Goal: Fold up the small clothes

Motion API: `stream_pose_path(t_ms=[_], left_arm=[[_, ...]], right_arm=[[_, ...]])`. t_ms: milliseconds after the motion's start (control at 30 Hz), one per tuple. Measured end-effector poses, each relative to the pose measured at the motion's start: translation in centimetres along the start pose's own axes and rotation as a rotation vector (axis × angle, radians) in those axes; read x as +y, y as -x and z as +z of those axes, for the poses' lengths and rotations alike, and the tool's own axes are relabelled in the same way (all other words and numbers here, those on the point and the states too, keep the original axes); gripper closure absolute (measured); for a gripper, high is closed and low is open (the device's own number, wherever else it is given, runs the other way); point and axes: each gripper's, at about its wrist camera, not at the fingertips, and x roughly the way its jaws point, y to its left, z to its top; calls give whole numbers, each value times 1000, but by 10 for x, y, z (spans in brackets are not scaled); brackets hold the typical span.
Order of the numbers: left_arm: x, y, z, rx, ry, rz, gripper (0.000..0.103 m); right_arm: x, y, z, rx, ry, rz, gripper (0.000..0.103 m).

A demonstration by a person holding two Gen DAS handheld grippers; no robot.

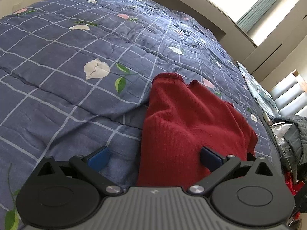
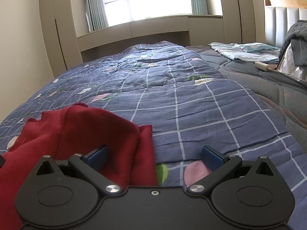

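One quilt (image 1: 76,95), blue check, floral. One red garment (image 1: 182,124) on it, bunched, spanning the gap between both grippers. Left gripper (image 1: 154,156): fingers wide, cloth under right finger. Right gripper (image 2: 154,156): wide, cloth under left finger. No containers.

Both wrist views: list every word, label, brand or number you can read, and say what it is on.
None can be read. The red garment, the floral checked quilt, the left gripper and the right gripper carry no visible text.
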Motion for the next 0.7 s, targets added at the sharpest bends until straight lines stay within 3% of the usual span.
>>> stream_pose_path(t_ms=[200,467,700], left_arm=[[-4,-1,-1,-5,-13,12,0],[-6,-1,-2,-7,-19,22,0],[-10,3,-1,7,-28,25,0]], right_arm=[[-2,1,0,6,-11,48,0],[0,7,-1,13,1,266,0],[5,11,-2,1,12,295,20]])
